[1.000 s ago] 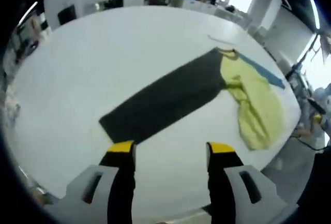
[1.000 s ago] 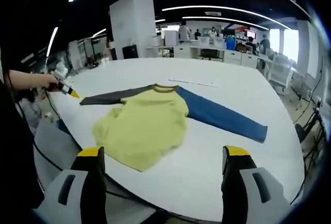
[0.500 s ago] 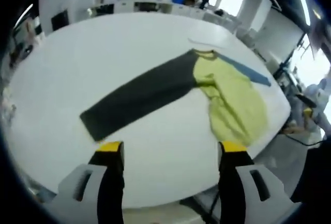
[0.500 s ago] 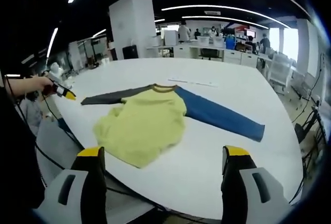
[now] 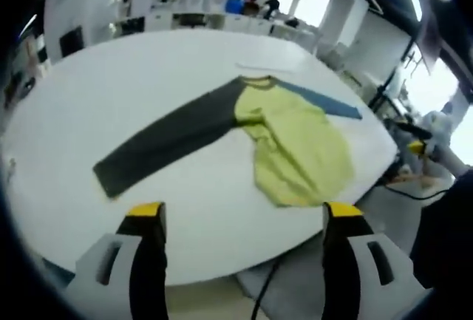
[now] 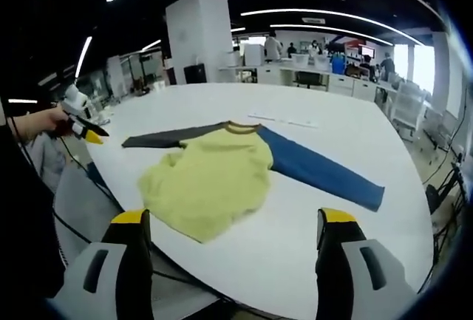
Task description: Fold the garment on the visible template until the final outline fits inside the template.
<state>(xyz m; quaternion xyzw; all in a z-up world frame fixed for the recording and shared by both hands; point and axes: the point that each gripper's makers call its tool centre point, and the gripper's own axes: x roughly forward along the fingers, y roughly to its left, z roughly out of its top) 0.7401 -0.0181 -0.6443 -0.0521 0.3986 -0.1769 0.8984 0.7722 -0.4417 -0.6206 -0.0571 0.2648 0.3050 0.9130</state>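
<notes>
Two tongs: left tongs point(image 5: 236, 213) and right tongs point(image 6: 230, 220) spread, empty.
Shirt point(image 6: 214, 179): flat on surface point(image 6: 347, 135), sleeves left-right, well beyond both; dark sleeve point(image 5: 159, 143) nearer left.

My left hand-held gripper point(image 5: 236, 216) is pulling back from the shirt point(image 5: 295, 146): a second ago its yellow-tipped jaws sat just short of the dark sleeve point(image 5: 166, 143), and now a wide band of bare worktop point(image 5: 148, 69) lies between them, with the near table edge and floor coming into the left gripper view. The jaws also stand a little wider apart than before. In the right gripper view I see that same left hand-held gripper point(image 6: 80, 124) drifting outward past the worktop's left edge, away from the sleeve's cuff. The right hand-held gripper point(image 6: 233, 220) barely shifts its aim.
</notes>
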